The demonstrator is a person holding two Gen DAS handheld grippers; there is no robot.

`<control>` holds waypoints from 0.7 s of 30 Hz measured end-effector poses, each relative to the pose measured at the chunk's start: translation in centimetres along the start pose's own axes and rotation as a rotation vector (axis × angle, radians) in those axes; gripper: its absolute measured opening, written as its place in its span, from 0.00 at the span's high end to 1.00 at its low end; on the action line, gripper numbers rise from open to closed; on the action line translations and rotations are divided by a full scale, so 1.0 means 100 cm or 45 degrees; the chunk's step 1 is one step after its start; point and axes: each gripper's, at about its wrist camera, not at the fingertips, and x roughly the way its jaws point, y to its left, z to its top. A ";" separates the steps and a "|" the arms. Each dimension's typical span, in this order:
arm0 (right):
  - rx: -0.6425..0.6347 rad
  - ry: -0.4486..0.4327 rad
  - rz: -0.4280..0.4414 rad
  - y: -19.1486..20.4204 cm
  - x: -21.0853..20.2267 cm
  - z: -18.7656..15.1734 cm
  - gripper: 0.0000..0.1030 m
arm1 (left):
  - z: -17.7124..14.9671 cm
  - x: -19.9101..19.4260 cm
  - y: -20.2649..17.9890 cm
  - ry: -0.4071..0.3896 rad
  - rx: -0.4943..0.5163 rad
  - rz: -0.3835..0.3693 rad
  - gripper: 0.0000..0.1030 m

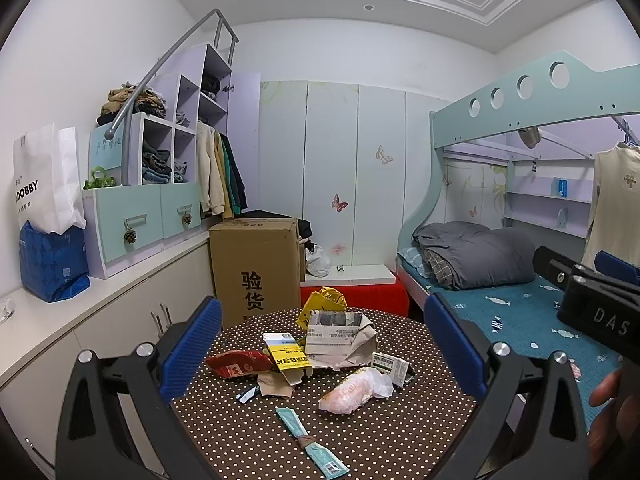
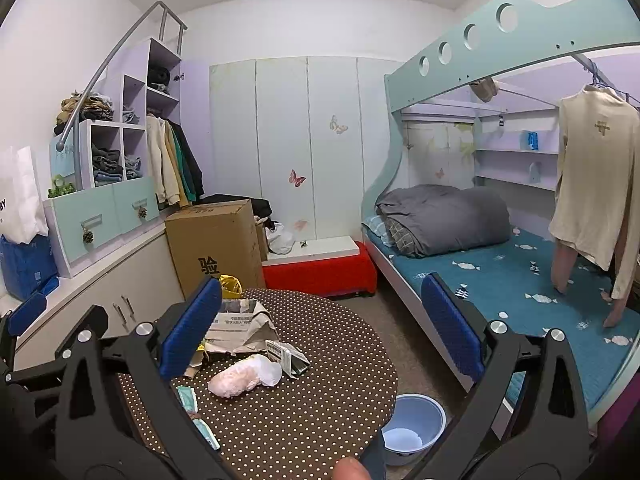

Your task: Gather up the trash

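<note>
Hovering both tongs above the dotted counter [image 1: 360,432], I hold the left tongs [image 1: 320,344] and right tongs [image 2: 320,324] spread wide, each gripping nothing. The trash lies ahead of and below the left tongs: a teal wrapper [image 1: 310,440] nearest, its long axis running away from me and slightly leftward, then a pink bagged wad [image 1: 352,392] and torn cardboard [image 1: 340,336]. The left tongs sit nearer; a blue bin [image 2: 414,424] stands on the floor beside the counter's right edge.
</note>
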 end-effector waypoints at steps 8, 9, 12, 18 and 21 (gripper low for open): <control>-0.010 0.010 0.001 0.004 0.004 -0.002 0.05 | -0.004 0.004 0.004 0.016 -0.002 0.011 0.04; -0.013 0.014 0.002 0.005 0.004 -0.003 0.05 | -0.006 0.006 0.007 0.024 -0.009 0.016 0.04; -0.016 0.034 0.011 0.007 0.009 -0.006 0.05 | -0.009 0.011 0.013 0.043 -0.023 0.024 0.04; -0.018 0.133 0.072 0.014 0.036 -0.020 0.05 | -0.024 0.021 0.030 0.081 -0.022 0.078 0.04; -0.034 0.249 0.149 0.023 0.061 -0.038 0.05 | -0.038 0.034 0.045 0.136 -0.029 0.114 0.04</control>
